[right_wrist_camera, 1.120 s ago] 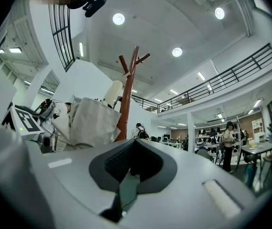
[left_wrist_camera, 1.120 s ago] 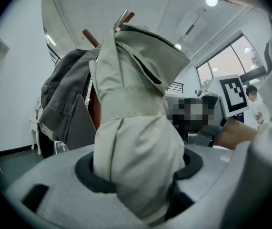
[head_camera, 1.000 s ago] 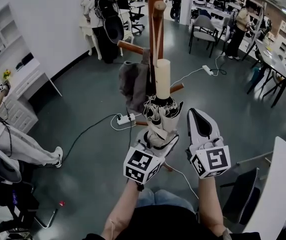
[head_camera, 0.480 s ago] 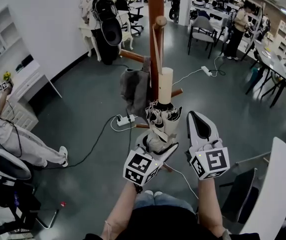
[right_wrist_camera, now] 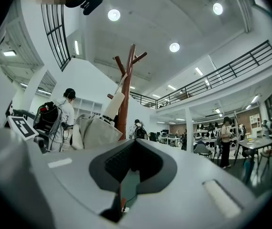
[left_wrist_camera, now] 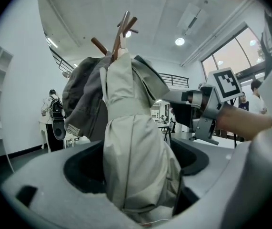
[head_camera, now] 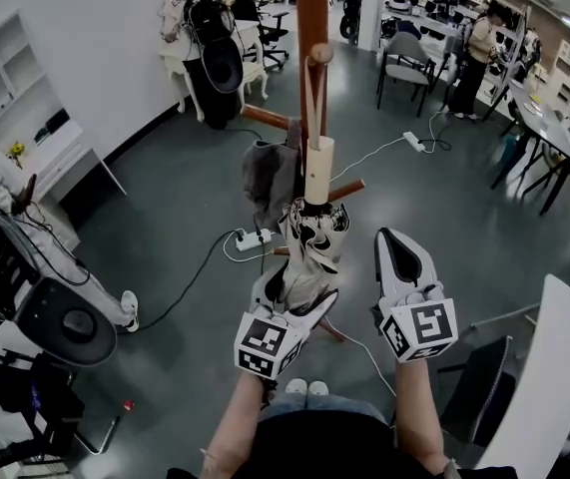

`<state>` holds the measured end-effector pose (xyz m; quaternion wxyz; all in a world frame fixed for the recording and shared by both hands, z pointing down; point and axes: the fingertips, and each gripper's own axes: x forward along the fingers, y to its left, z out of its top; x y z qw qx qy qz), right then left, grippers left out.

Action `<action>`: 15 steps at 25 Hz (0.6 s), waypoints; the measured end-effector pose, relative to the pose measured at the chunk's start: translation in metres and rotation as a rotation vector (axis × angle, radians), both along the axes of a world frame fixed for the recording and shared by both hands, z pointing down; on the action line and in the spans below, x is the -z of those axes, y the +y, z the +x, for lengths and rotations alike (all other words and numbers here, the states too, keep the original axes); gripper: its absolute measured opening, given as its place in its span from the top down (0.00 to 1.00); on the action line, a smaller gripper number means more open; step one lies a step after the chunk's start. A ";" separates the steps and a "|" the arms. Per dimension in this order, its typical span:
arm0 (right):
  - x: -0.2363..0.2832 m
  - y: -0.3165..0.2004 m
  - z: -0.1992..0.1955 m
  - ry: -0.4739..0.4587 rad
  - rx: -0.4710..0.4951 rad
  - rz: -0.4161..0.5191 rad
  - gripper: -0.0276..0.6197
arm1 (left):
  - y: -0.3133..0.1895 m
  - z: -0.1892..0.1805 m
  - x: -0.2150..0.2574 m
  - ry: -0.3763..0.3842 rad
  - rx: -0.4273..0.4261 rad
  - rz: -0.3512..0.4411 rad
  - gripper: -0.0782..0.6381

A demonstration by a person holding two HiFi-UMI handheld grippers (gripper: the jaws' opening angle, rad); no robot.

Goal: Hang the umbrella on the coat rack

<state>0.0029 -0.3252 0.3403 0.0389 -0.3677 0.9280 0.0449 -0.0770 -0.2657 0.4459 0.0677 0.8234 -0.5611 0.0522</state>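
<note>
The folded pale umbrella (head_camera: 313, 242) hangs by its strap from a peg (head_camera: 319, 54) of the wooden coat rack (head_camera: 310, 18), cream handle (head_camera: 317, 169) uppermost. My left gripper (head_camera: 293, 285) is at the umbrella's lower end, its jaws opening. In the left gripper view the umbrella's fabric (left_wrist_camera: 136, 161) stands between them with dark gaps at both pads. My right gripper (head_camera: 397, 244) stays just right of the umbrella, shut and empty; in its own view the jaws meet (right_wrist_camera: 131, 173) and the rack (right_wrist_camera: 125, 94) rises ahead.
A grey garment (head_camera: 268, 173) hangs on the rack beside the umbrella. A power strip (head_camera: 250, 238) and cables lie on the floor at the rack's foot. A seated person and a chair (head_camera: 25, 297) are at left, a white table (head_camera: 549, 367) at right.
The left gripper's jaws have spread off the umbrella and the gripper has drawn back toward me. The umbrella stays hanging from the peg. The right gripper has kept still.
</note>
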 end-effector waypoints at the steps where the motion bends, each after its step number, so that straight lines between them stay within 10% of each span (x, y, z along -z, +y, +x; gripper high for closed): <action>1: -0.001 0.000 0.000 0.001 -0.002 -0.002 0.95 | 0.003 -0.001 0.000 -0.001 0.003 0.001 0.31; 15: -0.017 0.016 0.012 0.000 -0.021 -0.014 0.95 | 0.063 -0.059 0.045 0.039 0.188 0.126 0.61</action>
